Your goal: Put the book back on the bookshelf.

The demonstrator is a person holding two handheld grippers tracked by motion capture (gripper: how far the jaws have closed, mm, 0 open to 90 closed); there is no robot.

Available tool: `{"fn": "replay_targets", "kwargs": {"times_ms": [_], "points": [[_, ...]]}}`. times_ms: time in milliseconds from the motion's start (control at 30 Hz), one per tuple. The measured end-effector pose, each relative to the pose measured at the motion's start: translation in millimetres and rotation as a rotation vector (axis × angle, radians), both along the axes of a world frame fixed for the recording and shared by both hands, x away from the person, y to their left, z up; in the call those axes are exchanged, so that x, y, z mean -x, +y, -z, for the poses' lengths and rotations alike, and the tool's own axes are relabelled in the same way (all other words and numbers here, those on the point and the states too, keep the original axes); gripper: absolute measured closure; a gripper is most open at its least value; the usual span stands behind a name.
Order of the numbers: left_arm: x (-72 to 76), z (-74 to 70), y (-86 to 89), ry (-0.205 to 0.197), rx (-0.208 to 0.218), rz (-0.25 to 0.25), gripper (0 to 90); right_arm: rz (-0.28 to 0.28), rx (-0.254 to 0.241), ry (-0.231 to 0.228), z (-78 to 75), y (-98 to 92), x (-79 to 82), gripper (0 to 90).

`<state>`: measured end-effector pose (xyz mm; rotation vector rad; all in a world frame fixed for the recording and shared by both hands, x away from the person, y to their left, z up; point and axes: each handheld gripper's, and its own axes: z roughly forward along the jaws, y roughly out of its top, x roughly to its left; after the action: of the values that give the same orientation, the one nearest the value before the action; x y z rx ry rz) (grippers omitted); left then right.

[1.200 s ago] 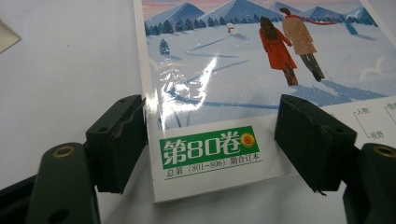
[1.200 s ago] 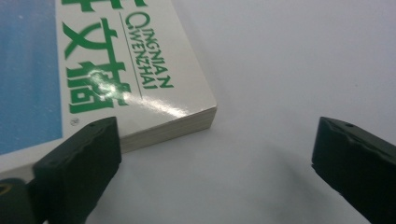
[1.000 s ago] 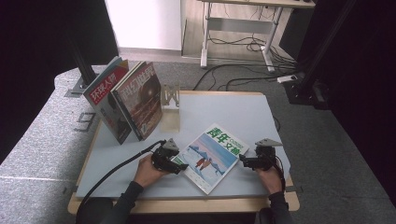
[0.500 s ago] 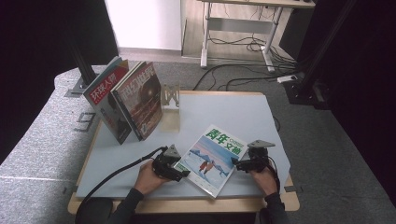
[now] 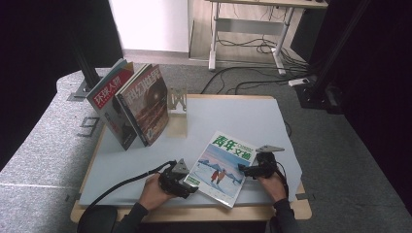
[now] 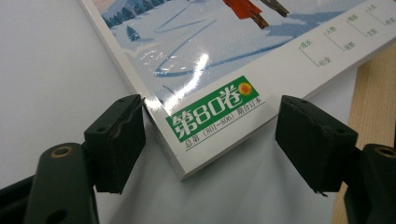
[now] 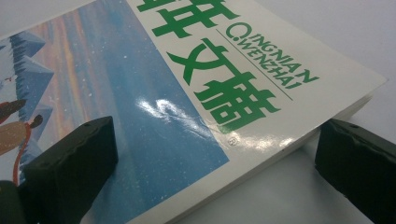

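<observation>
Both forearms reach in over the tabletop's (image 5: 243, 116) near edge. The magazine (image 5: 222, 167) lies flat near that edge, tilted. The left gripper (image 5: 190, 187) stands wide around its lower corner — one jaw touching the spine. The right gripper (image 5: 244, 171) stands wide, straddling the magazine's edge — grasping nothing.

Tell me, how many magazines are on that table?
3. A snowy-blue magazine with green lettering lies flat near the front edge. A red-covered magazine and a brown-covered magazine stand upright, side by side, at the back left. Others could be hidden behind those two.
</observation>
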<state>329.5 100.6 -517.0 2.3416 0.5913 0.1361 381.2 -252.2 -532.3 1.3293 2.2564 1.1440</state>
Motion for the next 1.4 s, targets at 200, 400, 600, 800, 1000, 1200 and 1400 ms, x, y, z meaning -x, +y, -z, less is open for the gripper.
{"fn": "replay_targets", "kwargs": {"times_ms": [200,400,600,800,1000,1200,1400], "points": [[-9.0,-1.3,4.8,0.056,0.051,0.024,23.8,0.0,0.003,-0.006,0.0,2.1,-1.3,0.0],[-13.2,-2.6,6.4,0.066,0.076,0.008,18.6,-0.016,0.017,-0.015,-1.1,6.6,-7.0,0.0],[-14.6,-4.7,8.0,0.068,0.088,0.01,19.0,-0.025,0.018,-0.017,-1.2,13.0,-15.8,0.0],[-15.7,-3.1,7.7,0.072,0.077,0.006,19.0,-0.046,0.019,-0.017,-1.3,22.4,-27.2,0.0],[-16.1,-2.6,7.7,0.078,0.081,0.001,19.1,-0.054,0.018,-0.019,-1.3,30.1,-34.7,0.0],[-16.4,-1.7,7.5,0.084,0.079,-0.004,19.1,-0.062,0.018,-0.02,-1.4,39.3,-42.4,0.0],[-16.7,-2.1,7.7,0.088,0.08,-0.005,19.2,-0.075,0.02,-0.019,-1.6,46.5,-48.4,0.0]]}}
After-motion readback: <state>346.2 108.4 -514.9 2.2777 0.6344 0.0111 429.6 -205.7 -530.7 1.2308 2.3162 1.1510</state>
